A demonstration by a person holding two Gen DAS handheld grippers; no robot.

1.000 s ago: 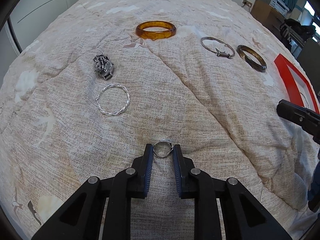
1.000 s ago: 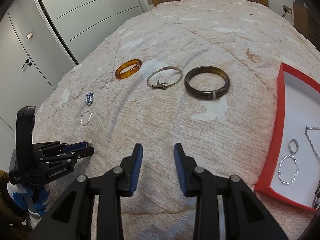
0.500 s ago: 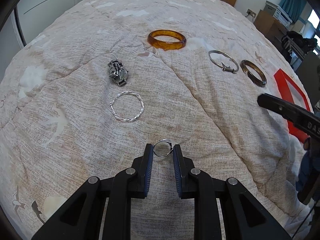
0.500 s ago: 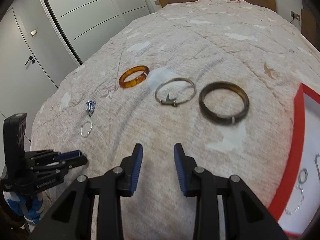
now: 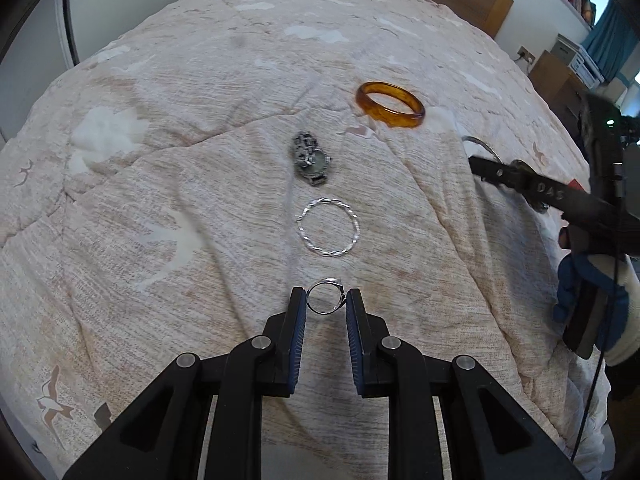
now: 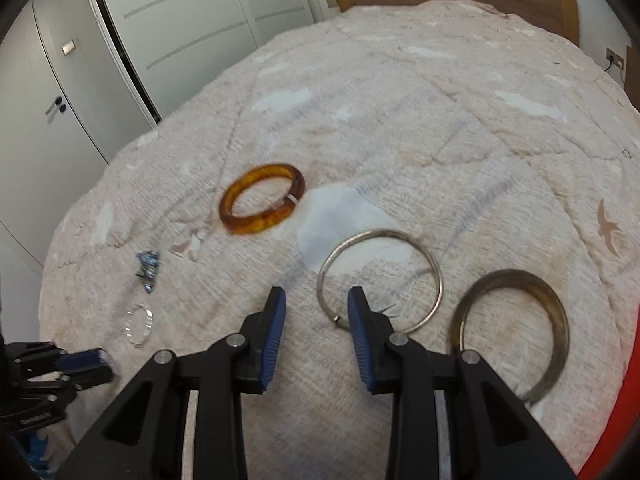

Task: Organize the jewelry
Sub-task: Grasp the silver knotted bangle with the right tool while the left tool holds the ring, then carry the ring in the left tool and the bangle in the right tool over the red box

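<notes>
The left gripper (image 5: 326, 304) pinches a small silver ring (image 5: 326, 297) between its 2 blue-padded fingertips, holding it just above the bedspread (image 5: 160, 200). Just beyond the ring lies a twisted silver bangle (image 5: 328, 227) flat on the cover, then a crumpled metal watch (image 5: 309, 158), and farther toward the headboard end an amber bangle (image 5: 390, 105) — all well apart from one another. The right gripper (image 6: 316, 312) hangs with its jaws spread wide and nothing between them, over the near rim of a thin silver hoop bracelet (image 6: 380, 280); whether a fingertip touches it I cannot tell. Beside that hoop, toward the bed's right edge, rests a dark brown bangle (image 6: 510, 326), and a red box edge (image 6: 624, 420) shows at the bottom-right corner of the right wrist view.
</notes>
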